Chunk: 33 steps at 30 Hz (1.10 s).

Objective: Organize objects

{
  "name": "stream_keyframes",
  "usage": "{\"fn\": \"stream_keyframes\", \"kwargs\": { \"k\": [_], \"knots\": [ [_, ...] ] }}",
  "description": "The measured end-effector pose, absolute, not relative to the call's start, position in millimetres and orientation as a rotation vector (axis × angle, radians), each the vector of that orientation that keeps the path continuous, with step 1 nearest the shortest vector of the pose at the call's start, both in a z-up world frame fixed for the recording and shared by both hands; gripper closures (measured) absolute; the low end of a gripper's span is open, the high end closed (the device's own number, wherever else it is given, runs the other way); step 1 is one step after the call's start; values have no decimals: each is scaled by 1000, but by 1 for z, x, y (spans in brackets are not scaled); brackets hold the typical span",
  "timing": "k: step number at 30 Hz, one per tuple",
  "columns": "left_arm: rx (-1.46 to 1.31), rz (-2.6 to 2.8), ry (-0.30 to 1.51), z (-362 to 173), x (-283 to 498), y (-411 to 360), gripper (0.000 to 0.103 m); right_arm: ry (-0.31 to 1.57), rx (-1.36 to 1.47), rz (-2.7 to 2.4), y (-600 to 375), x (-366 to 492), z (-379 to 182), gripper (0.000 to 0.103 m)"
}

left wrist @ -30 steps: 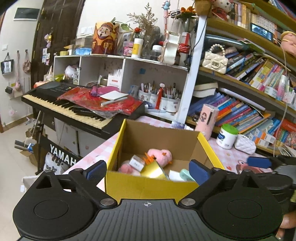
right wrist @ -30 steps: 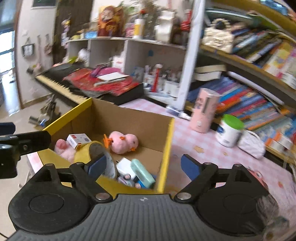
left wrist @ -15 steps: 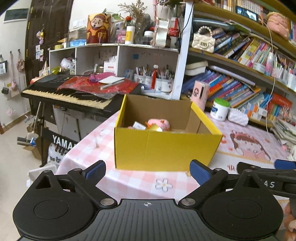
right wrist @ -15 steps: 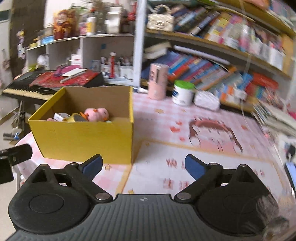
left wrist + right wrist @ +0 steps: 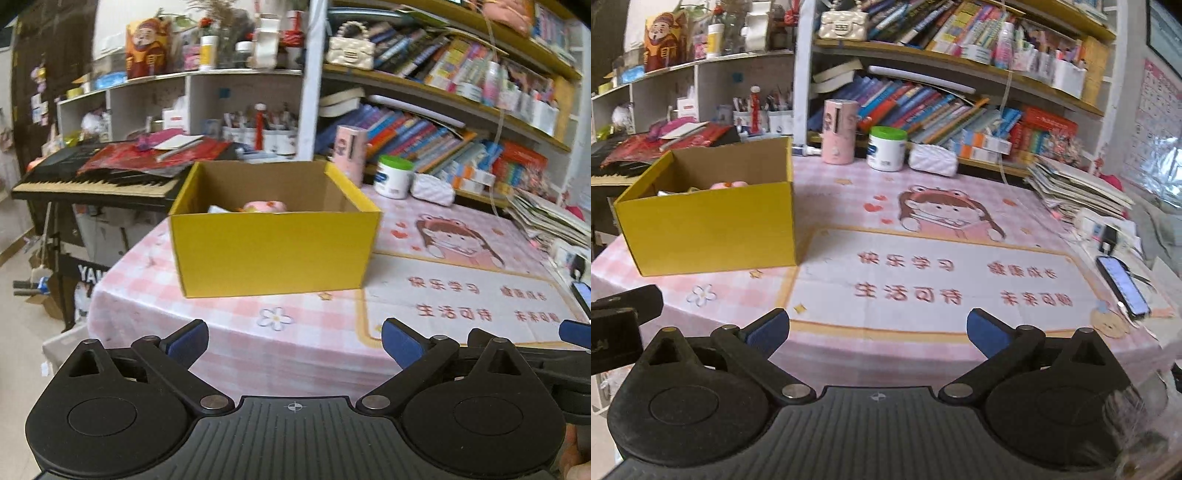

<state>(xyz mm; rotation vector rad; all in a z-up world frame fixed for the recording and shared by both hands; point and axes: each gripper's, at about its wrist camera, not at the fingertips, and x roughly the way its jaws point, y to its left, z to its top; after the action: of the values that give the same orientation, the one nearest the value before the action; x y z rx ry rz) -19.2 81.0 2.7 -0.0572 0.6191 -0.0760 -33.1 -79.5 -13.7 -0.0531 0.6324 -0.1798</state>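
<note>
A lived-in home study: crammed bookshelves (image 5: 960, 99), keyboard piano (image 5: 92, 177), pink cartoon tablecloth (image 5: 923, 258)

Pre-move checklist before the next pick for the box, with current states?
1. Left gripper empty: ok, jaws wide apart, only tablecloth between them.
2. Right gripper empty: ok, jaws have just been opening, nothing between them.
3. Yellow box upright and open-topped: ok, standing on the pink tablecloth.
4. Room left in the box: cannot tell, only the top of a pink plush shows over the rim.
5. Mat in front of the grippers free of loose items: ok, bare print only.
6. Phone near the table's right edge: not ok, close to the edge and beside the right gripper's path.
</note>
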Motion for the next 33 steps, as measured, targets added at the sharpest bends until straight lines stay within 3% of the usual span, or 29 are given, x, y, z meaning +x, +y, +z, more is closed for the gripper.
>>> {"fn": "stream_keyframes", "kwargs": {
  "k": [33],
  "knots": [
    [86,2,635,-1,-38,23,1,704,14,-369,-120,-63,-24,0]
  ]
}}
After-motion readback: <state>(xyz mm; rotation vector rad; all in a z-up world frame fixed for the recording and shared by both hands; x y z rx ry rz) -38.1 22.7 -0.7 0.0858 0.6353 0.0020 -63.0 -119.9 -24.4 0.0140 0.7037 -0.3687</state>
